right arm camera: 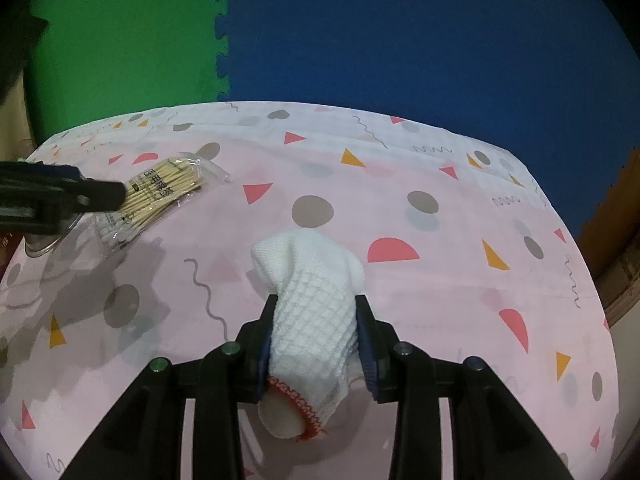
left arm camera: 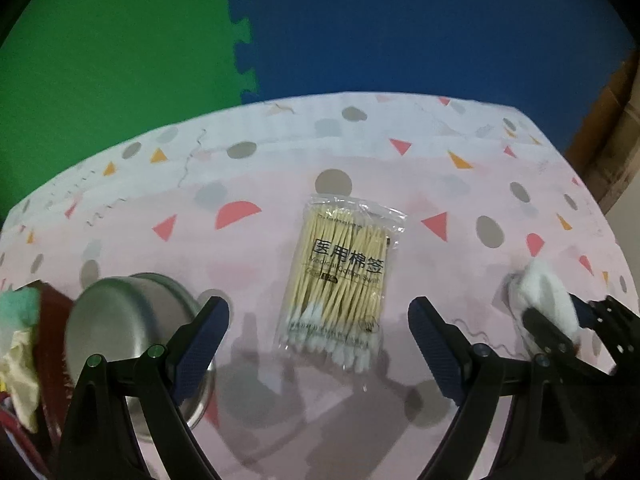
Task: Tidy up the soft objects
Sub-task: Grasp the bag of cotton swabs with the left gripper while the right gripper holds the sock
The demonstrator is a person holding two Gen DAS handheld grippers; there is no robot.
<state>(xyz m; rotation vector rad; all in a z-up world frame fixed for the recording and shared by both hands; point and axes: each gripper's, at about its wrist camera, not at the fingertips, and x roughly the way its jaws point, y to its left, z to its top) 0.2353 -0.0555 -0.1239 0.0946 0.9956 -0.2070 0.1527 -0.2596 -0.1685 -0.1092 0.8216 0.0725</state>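
A white knitted glove (right arm camera: 312, 280) with a red-stitched cuff hangs between the pads of my right gripper (right arm camera: 317, 304), which is shut on it just above the tablecloth. In the left wrist view the same glove (left arm camera: 540, 292) and right gripper (left arm camera: 554, 338) show at the far right. My left gripper (left arm camera: 318, 306) stands wide open over the near end of a clear packet of cotton swabs (left arm camera: 340, 280), touching nothing. That packet (right arm camera: 160, 196) lies at the left in the right wrist view, partly behind the left gripper (right arm camera: 80, 196).
A steel cup (left arm camera: 136, 320) lies tipped beside the left finger. Further left, a dark red container (left arm camera: 52, 320) holds a teal pompom (left arm camera: 16, 308) and a cream cloth (left arm camera: 20, 380). The pink patterned tablecloth (right arm camera: 440, 300) covers the table; cardboard (right arm camera: 616, 240) stands at right.
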